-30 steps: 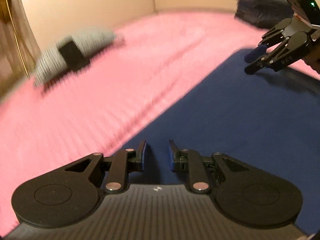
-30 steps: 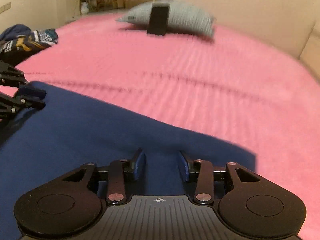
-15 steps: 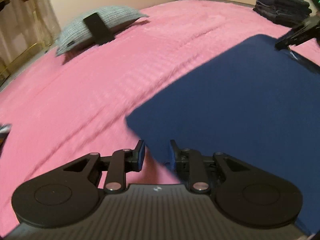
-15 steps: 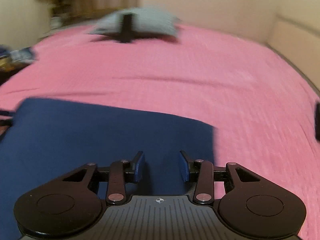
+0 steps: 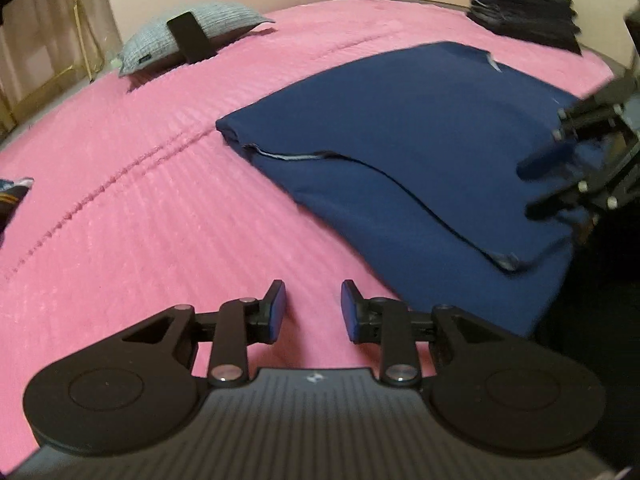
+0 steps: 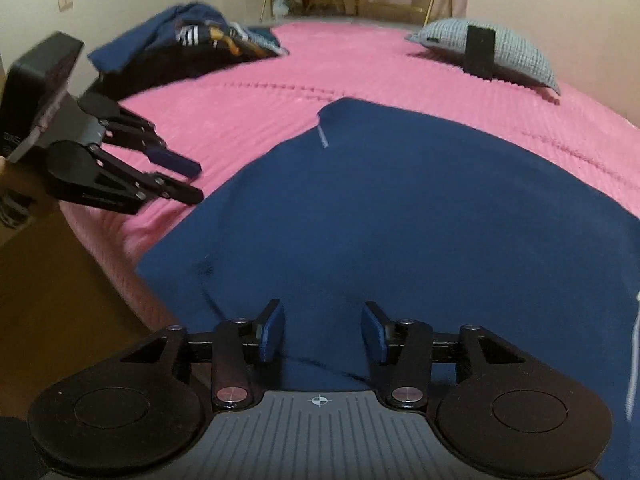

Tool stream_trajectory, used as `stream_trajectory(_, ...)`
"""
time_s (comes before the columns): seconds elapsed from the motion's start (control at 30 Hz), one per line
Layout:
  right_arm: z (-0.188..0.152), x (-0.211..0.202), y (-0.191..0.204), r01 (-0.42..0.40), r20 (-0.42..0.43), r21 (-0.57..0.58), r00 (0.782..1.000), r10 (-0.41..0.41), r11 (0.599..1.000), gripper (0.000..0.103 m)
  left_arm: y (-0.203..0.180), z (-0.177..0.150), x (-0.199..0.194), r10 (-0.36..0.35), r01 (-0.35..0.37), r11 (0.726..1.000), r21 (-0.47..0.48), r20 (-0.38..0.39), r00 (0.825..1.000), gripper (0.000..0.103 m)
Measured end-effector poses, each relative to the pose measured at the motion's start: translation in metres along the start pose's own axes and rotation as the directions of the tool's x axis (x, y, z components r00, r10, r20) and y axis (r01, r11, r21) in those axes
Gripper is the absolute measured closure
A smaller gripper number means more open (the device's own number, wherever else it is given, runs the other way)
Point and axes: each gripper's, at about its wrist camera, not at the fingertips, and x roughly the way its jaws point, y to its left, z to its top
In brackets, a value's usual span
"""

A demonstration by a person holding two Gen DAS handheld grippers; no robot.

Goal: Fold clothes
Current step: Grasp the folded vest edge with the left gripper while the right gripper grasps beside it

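A navy blue garment [image 5: 400, 128] lies folded on the pink bedspread [image 5: 140, 184]; it also fills the right wrist view [image 6: 400, 208]. My left gripper [image 5: 312, 310] is open and empty, over bare bedspread just left of the garment's near edge. It also shows in the right wrist view [image 6: 192, 182]. My right gripper [image 6: 322, 336] is open and empty, low over the garment near the bed's front edge. It also shows at the right of the left wrist view [image 5: 532, 188], over the garment's right part.
A grey pillow [image 5: 188, 40] with a black strap lies at the far side of the bed. A stack of dark folded clothes [image 5: 524, 8] sits at the far right. A heap of unfolded clothes [image 6: 184, 48] lies at the bed's left. Bed edge and floor [image 6: 52, 300].
Both grippers have pulled back off the garment toward the bed's front edge. The garment now lies folded, with a layer edge showing. Both jaws stay open.
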Motion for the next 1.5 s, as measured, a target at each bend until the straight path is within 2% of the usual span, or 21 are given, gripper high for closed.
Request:
stream_trajectory(0.13, 0.002, -0.011, 0.047, -0.011, 0.05, -0.202, 0.999, 0.022, 0.979, 0.052, 0.002, -0.01, -0.017, 0.023, -0.023, 1.0, 0.017, 0.013, 1.0, 0.075)
stream_trajectory(0.2, -0.004, -0.007, 0.074, -0.012, 0.044, -0.338, 0.999, 0.028, 0.941, 0.043, 0.003, -0.015, -0.023, 0.024, -0.024, 1.0, 0.017, 0.021, 0.999, 0.075)
stream_trajectory(0.27, -0.01, 0.007, 0.09, 0.007, 0.021, -0.447, 1.0, 0.003, 0.895, 0.041, 0.001, -0.018, -0.027, 0.005, -0.006, 1.0, 0.03, 0.03, 1.0, 0.074)
stream_trajectory(0.33, -0.014, 0.019, 0.1, 0.018, 0.006, -0.51, 1.0, -0.017, 0.86, 0.041, -0.011, -0.02, -0.028, -0.026, 0.02, 0.992, 0.127, 0.039, 0.999, 0.07)
stream_trajectory(0.4, -0.016, 0.028, 0.103, 0.024, -0.002, -0.536, 1.0, -0.03, 0.844, 0.041, -0.029, -0.024, -0.029, -0.027, 0.013, 0.959, 0.284, 0.044, 0.999, 0.069)
stream_trajectory(0.47, -0.016, 0.031, 0.104, 0.022, 0.0, -0.523, 1.0, -0.026, 0.852, 0.041, -0.047, -0.028, -0.027, -0.019, -0.005, 0.895, 0.447, 0.051, 0.999, 0.069)
stream_trajectory(0.57, -0.017, 0.028, 0.103, 0.018, 0.008, -0.519, 1.0, -0.016, 0.855, 0.041, -0.067, -0.038, -0.021, 0.0, -0.059, 0.735, 0.675, 0.087, 0.996, 0.068)
stream_trajectory(0.67, -0.017, 0.023, 0.099, 0.035, 0.023, -0.507, 0.999, -0.027, 0.861, 0.041, -0.075, -0.041, -0.017, -0.02, -0.091, 0.599, 0.796, 0.128, 0.992, 0.065)
stream_trajectory(0.73, -0.012, 0.02, 0.093, 0.052, 0.031, -0.501, 0.999, -0.042, 0.864, 0.041, -0.078, -0.042, -0.014, -0.047, -0.1, 0.52, 0.849, 0.145, 0.988, 0.065)
stream_trajectory(0.77, -0.01, 0.018, 0.091, 0.06, 0.035, -0.498, 0.998, -0.049, 0.865, 0.041, -0.078, -0.042, -0.013, -0.066, -0.097, 0.492, 0.865, 0.148, 0.987, 0.067)
stream_trajectory(0.8, -0.01, 0.017, 0.091, 0.066, 0.037, -0.5, 0.998, -0.054, 0.863, 0.041, -0.078, -0.038, -0.014, -0.087, -0.078, 0.499, 0.863, 0.14, 0.986, 0.071)
stream_trajectory(0.83, -0.011, 0.015, 0.092, 0.072, 0.04, -0.506, 0.997, -0.06, 0.86, 0.041, -0.076, -0.033, -0.014, -0.108, -0.055, 0.518, 0.854, 0.129, 0.986, 0.088)
stream_trajectory(0.87, -0.013, 0.013, 0.094, 0.077, 0.042, -0.517, 0.997, -0.064, 0.852, 0.041, -0.075, -0.028, -0.015, -0.13, -0.03, 0.536, 0.844, 0.118, 0.984, 0.099)
stream_trajectory(1.03, -0.019, 0.018, 0.107, 0.079, 0.05, -0.576, 0.997, -0.062, 0.813, 0.04, -0.055, 0.002, -0.025, -0.195, 0.039, 0.704, 0.709, 0.14, 0.971, 0.1)
stream_trajectory(1.1, -0.014, 0.026, 0.107, 0.09, 0.061, -0.574, 0.996, -0.067, 0.814, 0.04, -0.05, 0.009, -0.028, -0.206, 0.048, 0.735, 0.677, 0.155, 0.966, 0.1)
stream_trajectory(1.27, 0.0, 0.03, 0.104, 0.122, 0.08, -0.506, 0.992, -0.094, 0.854, 0.045, -0.051, 0.011, -0.031, -0.201, 0.045, 0.732, 0.679, 0.154, 0.967, 0.1)
stream_trajectory(1.3, 0.002, 0.031, 0.103, 0.124, 0.078, -0.495, 0.992, -0.098, 0.86, 0.06, -0.051, 0.011, -0.031, -0.201, 0.046, 0.732, 0.679, 0.151, 0.968, 0.1)
stream_trajectory(1.4, 0.006, 0.033, 0.099, 0.142, 0.074, -0.473, 0.99, -0.122, 0.869, 0.071, -0.051, 0.009, -0.032, -0.201, 0.049, 0.734, 0.678, 0.148, 0.968, 0.099)
stream_trajectory(1.43, 0.007, 0.034, 0.097, 0.143, 0.069, -0.463, 0.99, -0.125, 0.875, 0.09, -0.05, 0.009, -0.032, -0.203, 0.052, 0.737, 0.673, 0.148, 0.968, 0.099)
stream_trajectory(1.47, 0.007, 0.034, 0.095, 0.144, 0.064, -0.453, 0.99, -0.128, 0.88, 0.098, -0.049, 0.008, -0.033, -0.205, 0.055, 0.741, 0.669, 0.148, 0.967, 0.097)
stream_trajectory(1.5, 0.007, 0.032, 0.094, 0.146, 0.069, -0.445, 0.989, -0.129, 0.883, 0.099, -0.049, 0.007, -0.033, -0.207, 0.058, 0.745, 0.665, 0.148, 0.967, 0.097)
